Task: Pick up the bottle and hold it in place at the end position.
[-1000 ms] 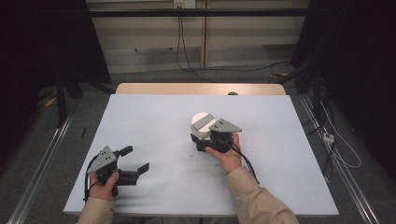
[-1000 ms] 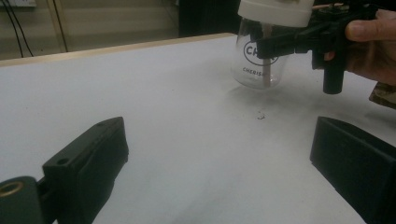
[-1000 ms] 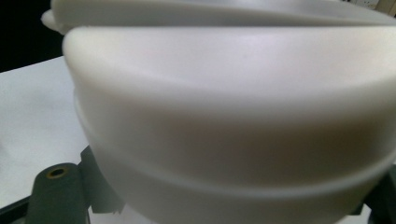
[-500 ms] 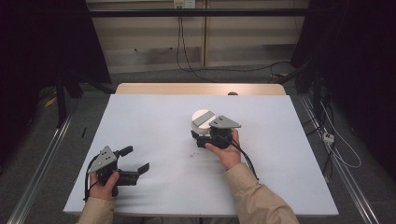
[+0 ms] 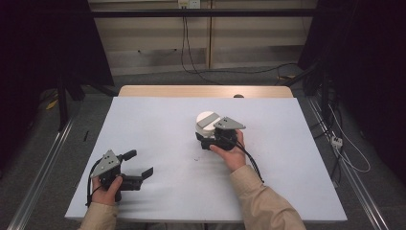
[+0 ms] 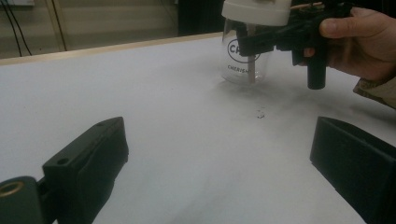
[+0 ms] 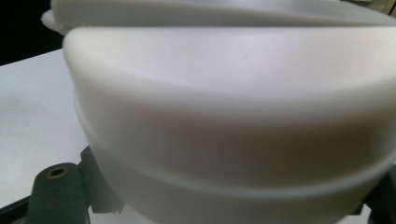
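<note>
The jar (image 5: 207,125), a clear glass container with dark lettering and a white lid (image 6: 256,11), stands upright near the middle of the white table (image 5: 158,120), a little toward two o'clock from its centre. The right gripper (image 5: 213,139) comes at it from about five o'clock, and its jaws are closed on the jar just below the lid, one on either side of the glass. That grip looks chosen to hold the jar firm, either to steady it or to lift it without squeezing the lid itself. In the right gripper view the lid's white rim sits right against the camera, which fits a hold high on the jar. The left gripper (image 5: 136,167) rests far off at about seven o'clock on the table, its jaws spread wide with nothing between them, pointing toward the jar. It seems parked there, clear of the work yet aimed and ready, perhaps to take the lid next.
</note>
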`<state>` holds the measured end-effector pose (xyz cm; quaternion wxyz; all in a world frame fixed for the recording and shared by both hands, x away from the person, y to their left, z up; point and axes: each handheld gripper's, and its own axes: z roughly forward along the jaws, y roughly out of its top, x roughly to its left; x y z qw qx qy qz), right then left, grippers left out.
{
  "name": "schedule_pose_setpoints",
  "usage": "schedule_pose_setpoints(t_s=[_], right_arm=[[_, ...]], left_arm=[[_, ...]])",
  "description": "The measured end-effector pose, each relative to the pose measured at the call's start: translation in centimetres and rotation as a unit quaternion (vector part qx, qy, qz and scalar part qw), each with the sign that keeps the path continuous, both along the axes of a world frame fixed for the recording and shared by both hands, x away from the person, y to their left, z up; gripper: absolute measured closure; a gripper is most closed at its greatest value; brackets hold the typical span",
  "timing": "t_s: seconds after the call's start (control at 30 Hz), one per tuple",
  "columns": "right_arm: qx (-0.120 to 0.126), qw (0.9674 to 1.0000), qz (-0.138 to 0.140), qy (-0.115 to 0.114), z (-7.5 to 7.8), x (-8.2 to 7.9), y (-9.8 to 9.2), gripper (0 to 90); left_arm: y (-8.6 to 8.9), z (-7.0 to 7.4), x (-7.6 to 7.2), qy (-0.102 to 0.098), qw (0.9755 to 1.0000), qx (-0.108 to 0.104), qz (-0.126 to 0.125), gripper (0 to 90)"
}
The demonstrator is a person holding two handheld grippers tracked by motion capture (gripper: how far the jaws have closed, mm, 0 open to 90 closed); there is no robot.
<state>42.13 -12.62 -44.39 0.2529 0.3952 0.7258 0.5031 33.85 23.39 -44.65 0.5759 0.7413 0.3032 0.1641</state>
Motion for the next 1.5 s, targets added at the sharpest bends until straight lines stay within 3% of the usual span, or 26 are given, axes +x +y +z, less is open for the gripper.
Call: schedule_pose_setpoints(t_s=[0.83,1.5], right_arm=[[0.006,1.0,0.001,0.001,-0.2,1.4,0.7,18.4],[-0.003,1.0,-0.004,0.004,-0.9,1.8,0.5,18.4]], left_arm=[[0.1,0.0,0.1,0.0,1.0,0.001,0.0,3.9],[0.0,-0.1,0.1,0.001,1.0,0.0,0.0,3.9]])
